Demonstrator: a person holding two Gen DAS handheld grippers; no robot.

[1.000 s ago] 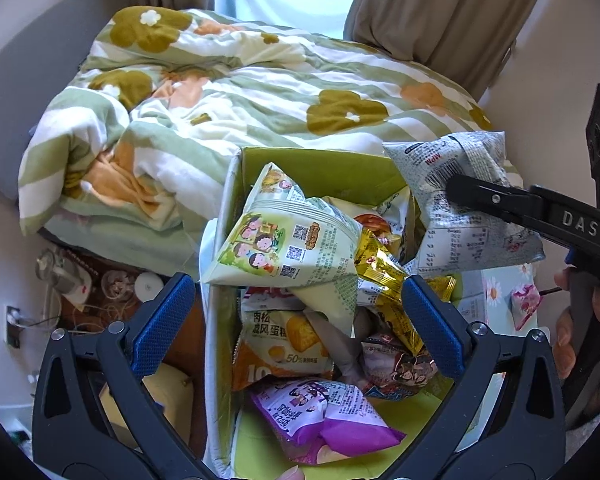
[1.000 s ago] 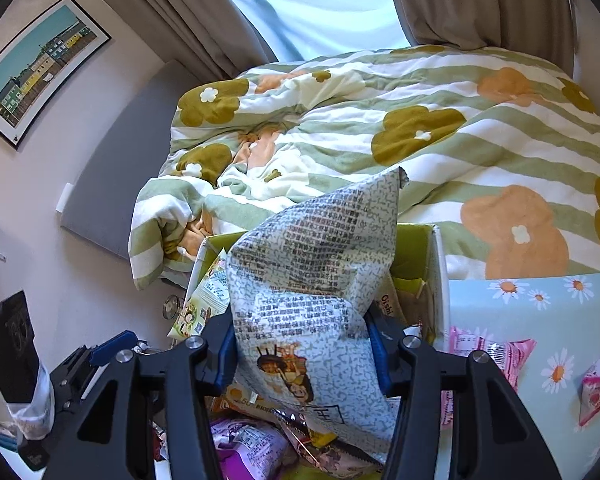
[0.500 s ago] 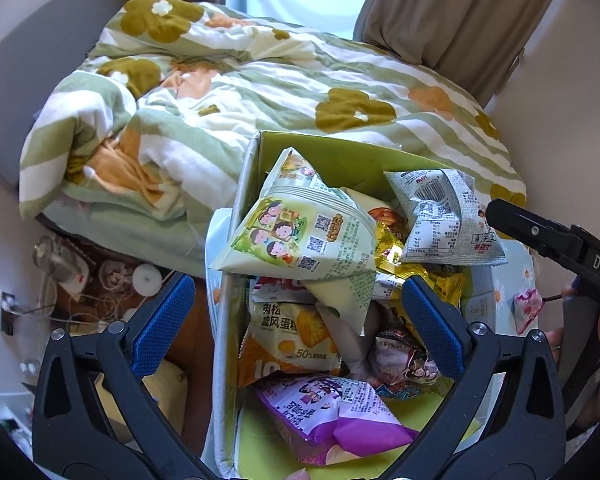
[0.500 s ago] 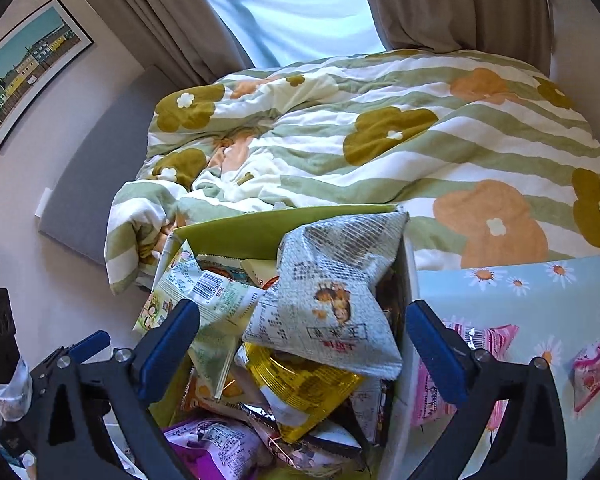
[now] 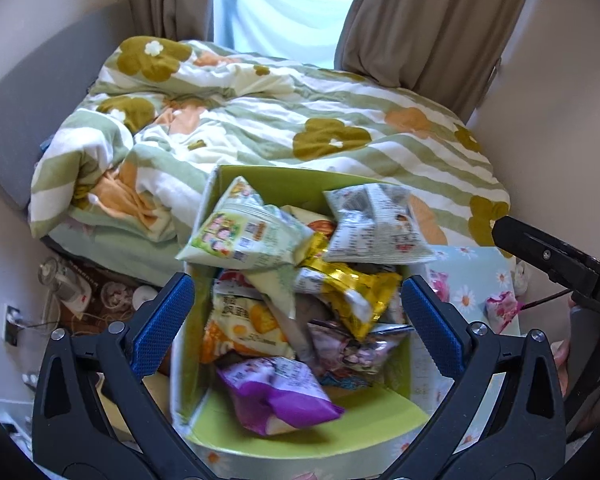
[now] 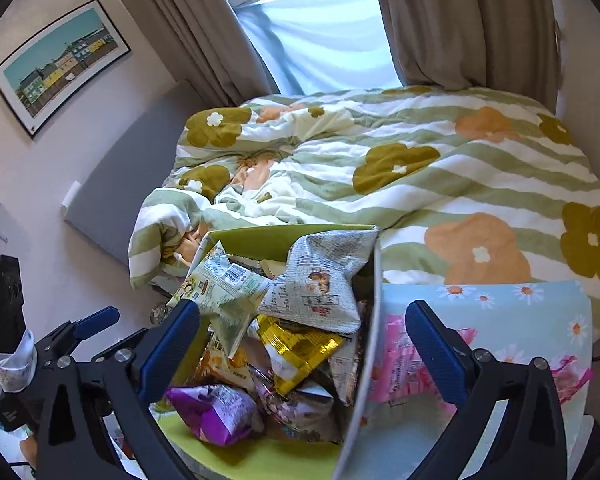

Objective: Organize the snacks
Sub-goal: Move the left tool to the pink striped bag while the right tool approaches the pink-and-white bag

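A green-lined box (image 5: 284, 184) (image 6: 268, 236) stands heaped with several snack bags. A grey newsprint-patterned bag (image 5: 374, 226) (image 6: 320, 280) lies loose on top at the far right of the heap. Below it are a gold packet (image 5: 348, 284) (image 6: 296, 348), a pale green cartoon bag (image 5: 240, 236), an orange bag (image 5: 240, 328) and a purple bag (image 5: 280, 396) (image 6: 216, 408). My right gripper (image 6: 302, 344) hangs open above the box with nothing between its blue pads. My left gripper (image 5: 296, 320) is open too, over the near half of the box.
Pink snack packets (image 6: 404, 356) (image 5: 500, 308) lie on a light blue daisy-print cloth (image 6: 520, 304) right of the box. A bed with a flowered striped quilt (image 6: 420, 168) fills the background. A small fan (image 5: 60, 280) and clutter sit low at the left.
My right gripper let go of the newsprint bag, which now rests on the heap, and its jaws went wide. Both grippers pulled up and back from the box.
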